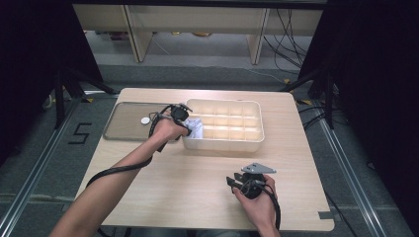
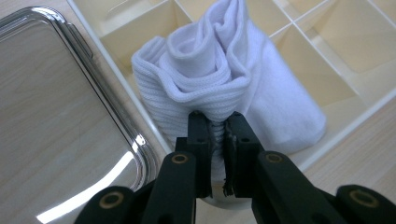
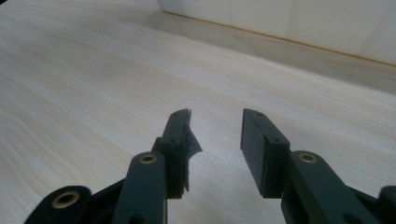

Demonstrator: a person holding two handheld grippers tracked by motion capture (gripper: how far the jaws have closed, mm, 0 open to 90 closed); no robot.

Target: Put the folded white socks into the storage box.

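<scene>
A pale wooden bench (image 1: 197, 187) carries a cream divided box (image 1: 254, 126) and, just left of it, a steel tray (image 1: 123, 129) holding a small white disc (image 1: 145, 120). The person's left forearm reaches diagonally up from the lower left, the left gripper (image 1: 185, 123) at the box's near-left corner. Its fingers (image 2: 198, 135) pinch the ribbed edge of a white sock (image 2: 219, 88) that sits bunched in the corner compartment; the sock's lower folds are hidden behind the fingers. The right hand (image 1: 257, 202) rests low on the bare bench, well apart from the box, its right gripper (image 3: 217, 126) pointing left with fingers (image 3: 256, 140) spread and nothing between them.
</scene>
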